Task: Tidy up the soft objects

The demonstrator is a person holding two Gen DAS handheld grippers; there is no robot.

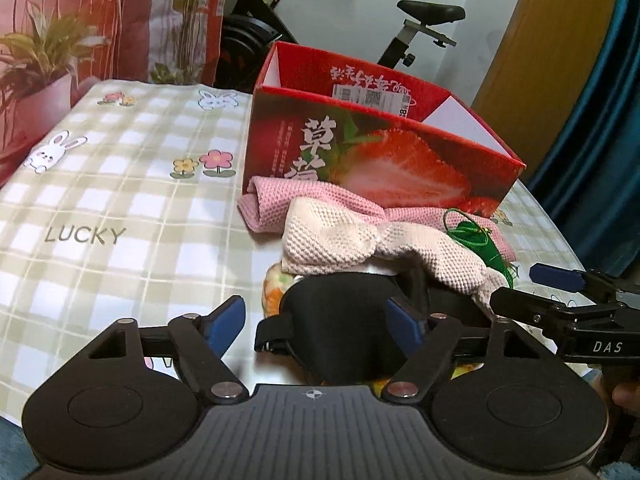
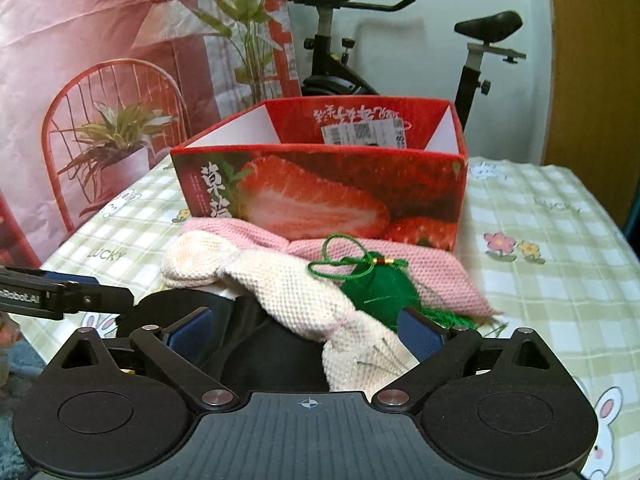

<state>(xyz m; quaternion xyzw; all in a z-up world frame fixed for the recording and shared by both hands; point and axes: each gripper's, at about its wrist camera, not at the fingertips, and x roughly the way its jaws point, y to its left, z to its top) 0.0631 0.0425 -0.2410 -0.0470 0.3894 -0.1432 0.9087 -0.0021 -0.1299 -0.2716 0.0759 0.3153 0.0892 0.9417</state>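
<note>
Checked tablecloth [image 1: 120, 184], black eye mask [image 1: 340, 320] between gaping left gripper [image 1: 320, 322] pads, seemingly untouched, right gripper [image 2: 308, 332] agape over cream cloth [image 2: 288, 292]

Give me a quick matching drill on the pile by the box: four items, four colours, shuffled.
Items:
1. knit cloth on top
2. knit cloth against the strawberry box
3. tasselled pouch
4. padded item at the front

Colours:
A. green
B. black
C. cream
D. pink

Pairs: 1-C, 2-D, 3-A, 4-B
</note>
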